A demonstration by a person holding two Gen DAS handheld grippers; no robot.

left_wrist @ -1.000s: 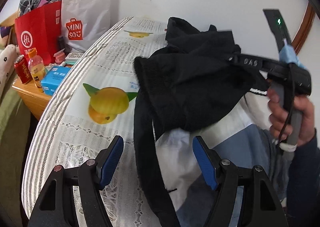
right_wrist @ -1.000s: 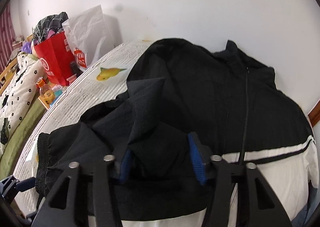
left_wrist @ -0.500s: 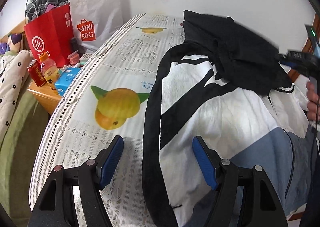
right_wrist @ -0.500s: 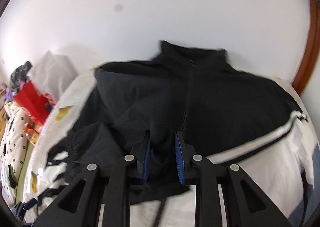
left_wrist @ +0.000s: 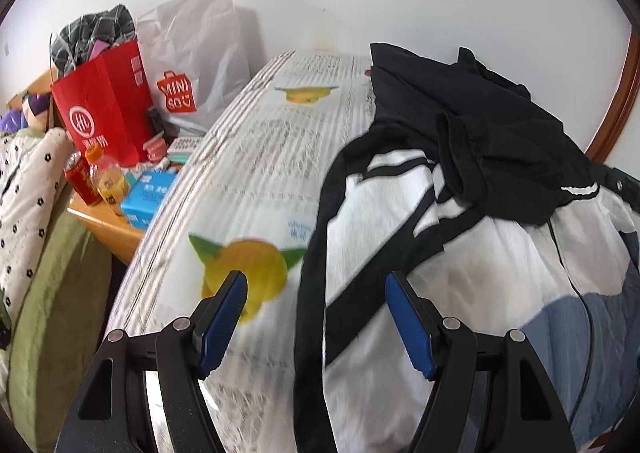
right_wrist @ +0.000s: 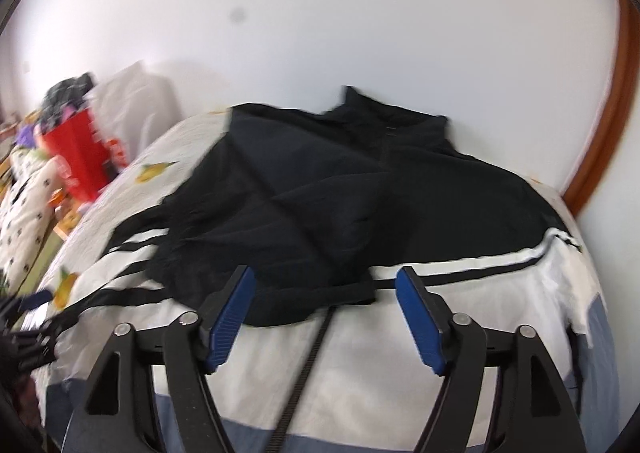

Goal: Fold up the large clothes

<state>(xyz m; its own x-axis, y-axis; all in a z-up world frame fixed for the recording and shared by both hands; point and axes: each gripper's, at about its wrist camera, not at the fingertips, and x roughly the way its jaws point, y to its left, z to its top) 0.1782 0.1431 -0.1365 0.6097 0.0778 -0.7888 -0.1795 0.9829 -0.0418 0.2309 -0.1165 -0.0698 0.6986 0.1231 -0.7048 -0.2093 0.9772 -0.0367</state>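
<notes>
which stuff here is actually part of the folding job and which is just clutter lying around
Part of the job:
jacket, spread on the table
folded-in sleeve
left gripper, open
right gripper, jaws opening, nothing between them

Lying about:
red bag
white Miniso bag
drink bottle
blue box

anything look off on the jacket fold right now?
The left sleeve lies folded across the jacket chest, bunched rather than flat, its cuff crumpled. The right tongs are opening with nothing gripped; the left tongs hang open above the hem. Nothing spilled or damaged.
</notes>
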